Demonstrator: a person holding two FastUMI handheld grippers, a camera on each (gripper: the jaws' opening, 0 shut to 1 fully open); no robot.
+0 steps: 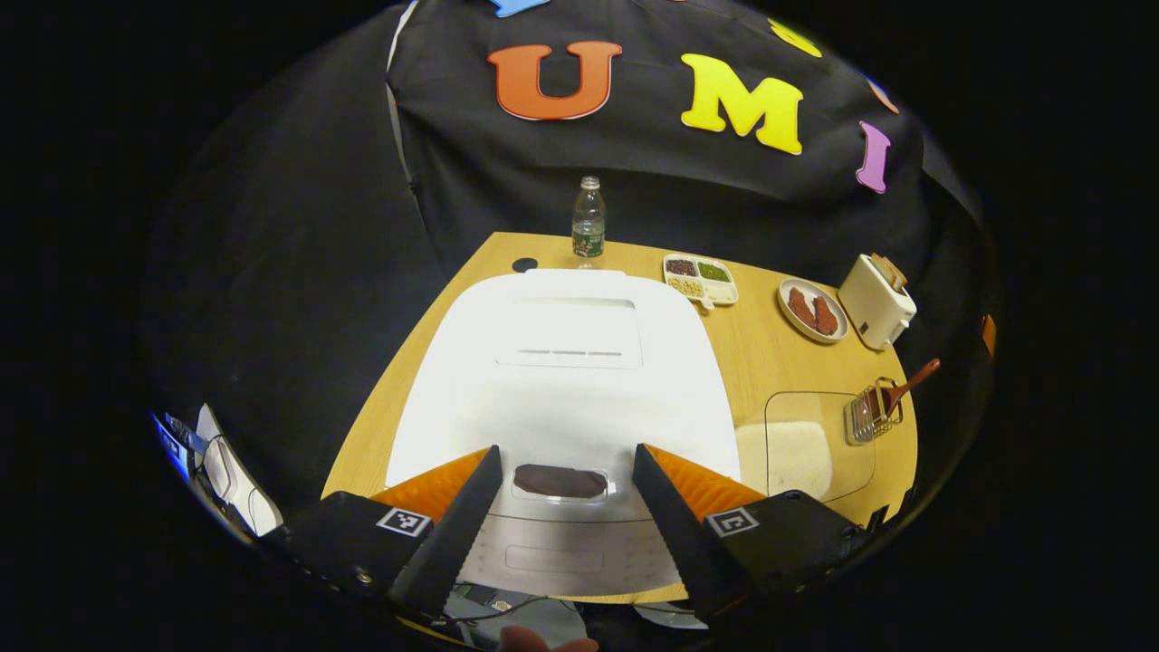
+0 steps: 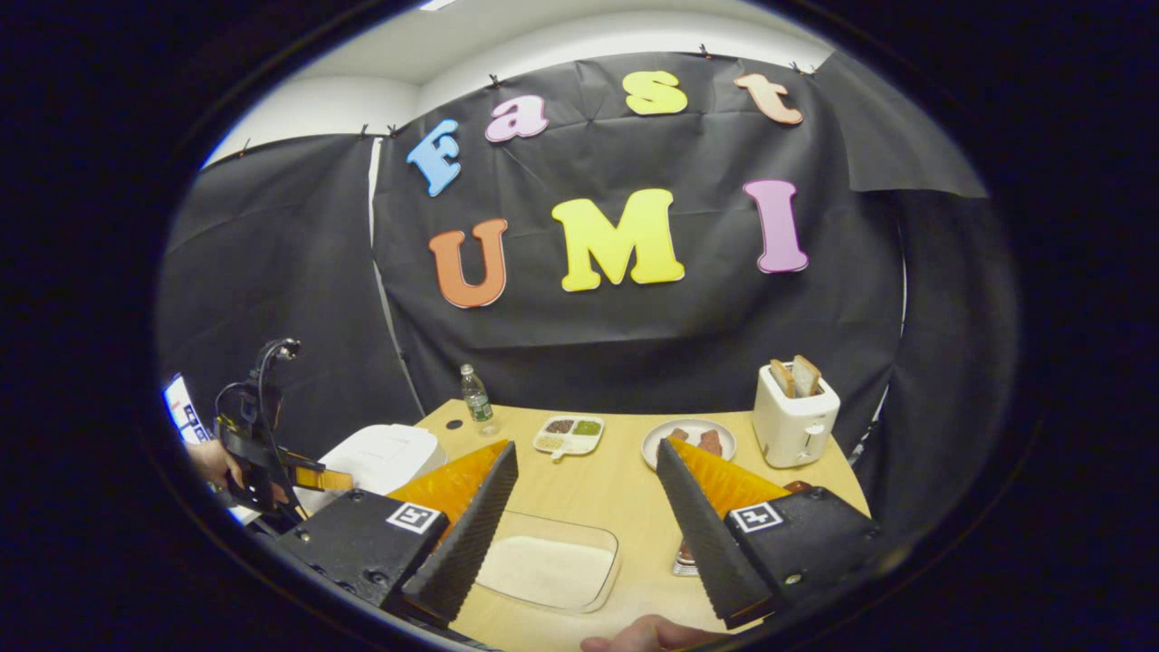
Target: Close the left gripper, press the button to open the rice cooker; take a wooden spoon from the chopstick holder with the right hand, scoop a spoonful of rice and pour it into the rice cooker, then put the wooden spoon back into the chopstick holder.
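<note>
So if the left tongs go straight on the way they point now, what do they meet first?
Probably the rice cooker: the open left tongs point down at its closed white lid, with the dark button between the fingers. Depth is hard to judge.

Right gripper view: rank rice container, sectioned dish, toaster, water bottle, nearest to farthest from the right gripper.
From the right gripper:
1. Rice container, directly between and below its fingers.
2. Sectioned dish, mid-table, slightly left of centre.
3. Toaster, far right, and water bottle, far left by the wall: too close to call.
</note>
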